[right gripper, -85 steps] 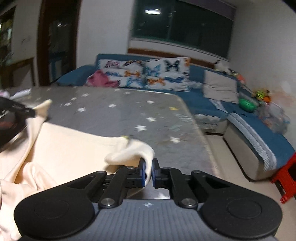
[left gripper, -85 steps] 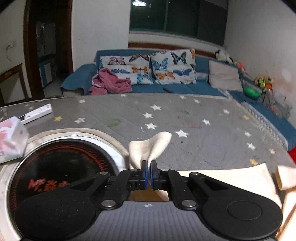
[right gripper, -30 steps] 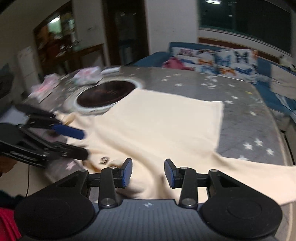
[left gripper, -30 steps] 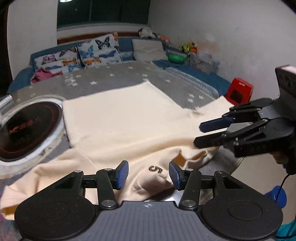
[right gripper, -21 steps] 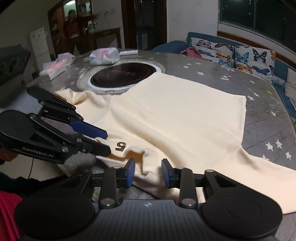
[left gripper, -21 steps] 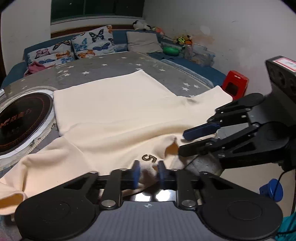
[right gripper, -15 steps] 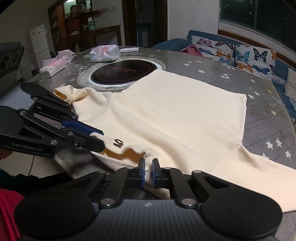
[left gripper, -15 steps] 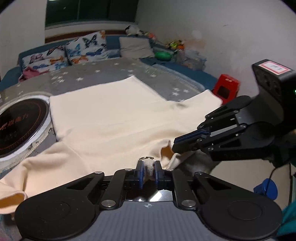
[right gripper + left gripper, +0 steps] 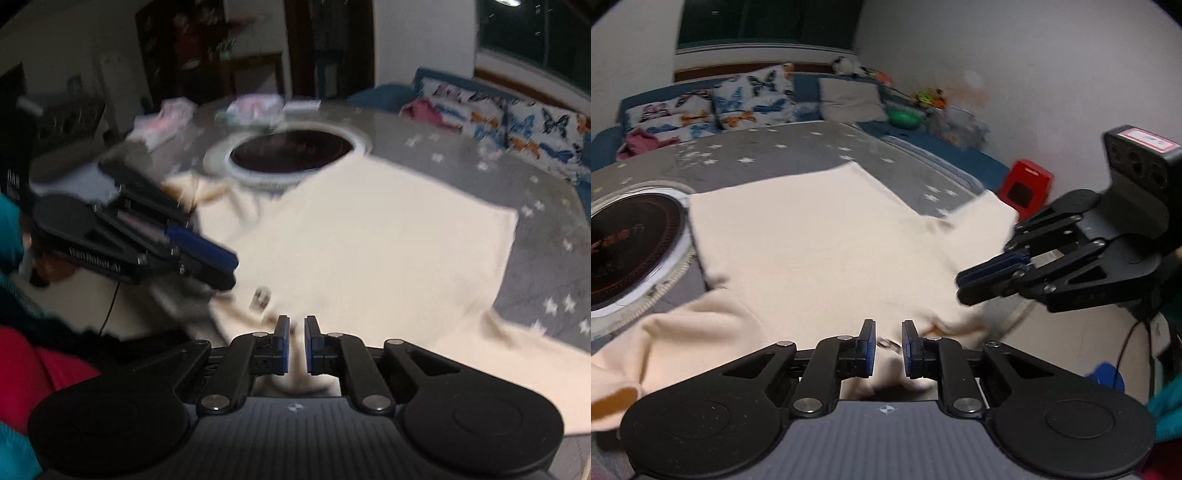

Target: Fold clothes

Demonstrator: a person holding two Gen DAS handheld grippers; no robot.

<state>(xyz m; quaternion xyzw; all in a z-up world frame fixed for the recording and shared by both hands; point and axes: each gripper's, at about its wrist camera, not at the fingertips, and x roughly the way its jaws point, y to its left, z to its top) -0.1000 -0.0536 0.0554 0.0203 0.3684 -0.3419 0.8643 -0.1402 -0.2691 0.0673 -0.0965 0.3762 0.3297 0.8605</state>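
Gripping the cream shirt point(image 9: 820, 236) collar, both fingers point(image 9: 867, 345) point(image 9: 282, 341) stand narrowly parted; print unreadable.

surface: round point(image 9: 820, 147), grey cover with white stars, near edge partly blurred in the right wrist view
hotplate: round dark disc point(image 9: 624, 243) with white rim, set in the surface middle
shirt: cream point(image 9: 820, 236), spread flat, one edge touching the hotplate rim, collar end hanging over the near edge, one sleeve point(image 9: 535, 354) trailing to the side
far side: pale packets point(image 9: 255, 105) and a flat white box point(image 9: 301, 105) behind the hotplate, blurred
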